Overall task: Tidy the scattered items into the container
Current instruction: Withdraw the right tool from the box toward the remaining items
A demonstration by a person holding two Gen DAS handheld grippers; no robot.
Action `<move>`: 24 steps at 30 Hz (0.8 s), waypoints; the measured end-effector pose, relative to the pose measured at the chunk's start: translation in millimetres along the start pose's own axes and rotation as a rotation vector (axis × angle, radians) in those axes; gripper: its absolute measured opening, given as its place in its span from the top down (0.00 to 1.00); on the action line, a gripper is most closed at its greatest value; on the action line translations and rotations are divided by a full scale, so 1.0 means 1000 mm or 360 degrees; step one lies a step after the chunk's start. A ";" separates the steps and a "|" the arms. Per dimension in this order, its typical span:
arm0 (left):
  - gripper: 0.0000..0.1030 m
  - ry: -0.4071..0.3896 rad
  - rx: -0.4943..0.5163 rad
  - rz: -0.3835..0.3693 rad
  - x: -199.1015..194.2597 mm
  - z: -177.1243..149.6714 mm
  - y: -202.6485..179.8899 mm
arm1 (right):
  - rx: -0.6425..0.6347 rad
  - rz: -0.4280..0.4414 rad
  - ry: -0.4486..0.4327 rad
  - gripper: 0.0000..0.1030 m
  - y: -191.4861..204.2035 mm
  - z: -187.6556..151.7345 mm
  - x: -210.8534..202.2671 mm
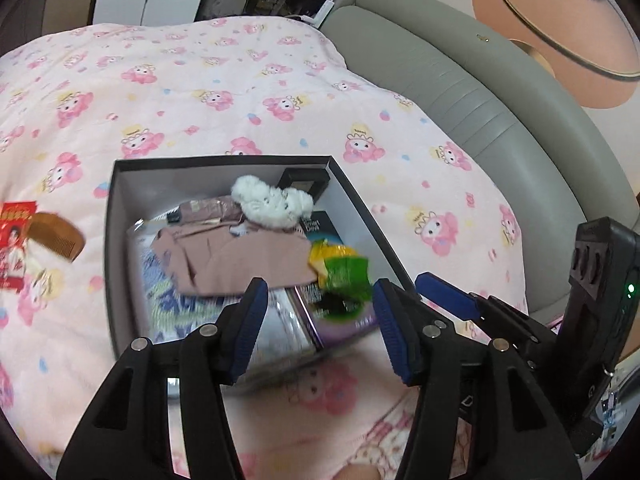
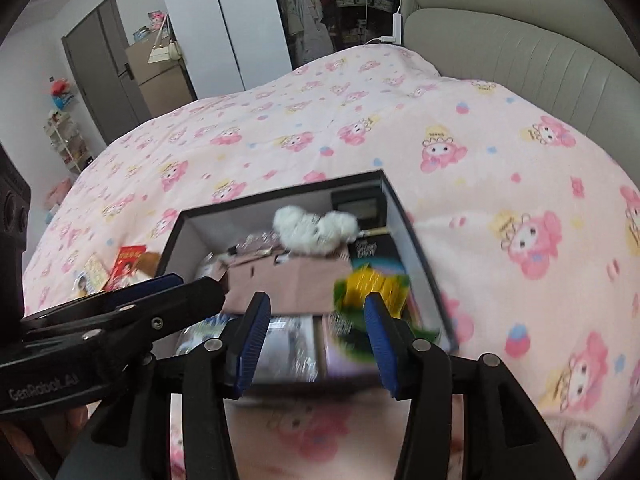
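Both grippers, left (image 1: 320, 326) and right (image 2: 316, 344), spread, empty above box (image 1: 224, 162). Next: approach comb (image 1: 56, 236) low, pinch its spine.

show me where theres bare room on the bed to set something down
Bare blanket stretches beyond the box toward the far end, and to its right up to the grey bed frame. Left of the box is taken by the wooden comb and red packet. The box itself is crowded.
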State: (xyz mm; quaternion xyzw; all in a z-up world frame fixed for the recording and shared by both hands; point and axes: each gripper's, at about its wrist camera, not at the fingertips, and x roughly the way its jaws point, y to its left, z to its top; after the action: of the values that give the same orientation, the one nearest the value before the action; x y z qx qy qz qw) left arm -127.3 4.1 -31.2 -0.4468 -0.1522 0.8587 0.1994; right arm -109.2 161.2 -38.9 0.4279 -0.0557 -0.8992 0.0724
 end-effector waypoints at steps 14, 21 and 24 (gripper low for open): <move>0.46 -0.0147 -0.0221 0.0139 -0.073 -0.055 0.051 | -0.0214 0.0119 0.0065 0.57 0.081 -0.032 -0.010; 0.45 -0.0238 -0.0423 0.0297 -0.127 -0.071 0.124 | -0.0409 0.0307 0.0137 0.57 0.169 -0.032 0.013; 0.45 -0.0285 -0.0546 0.0348 -0.143 -0.076 0.158 | -0.0498 0.0392 0.0171 0.57 0.210 -0.028 0.031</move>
State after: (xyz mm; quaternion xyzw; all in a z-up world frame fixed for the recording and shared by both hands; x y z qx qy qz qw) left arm -22.4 -196.4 -42.1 -0.4100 -0.2639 0.8730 0.0118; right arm -89.2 -52.1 -45.9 0.4488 0.0369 -0.8571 0.2501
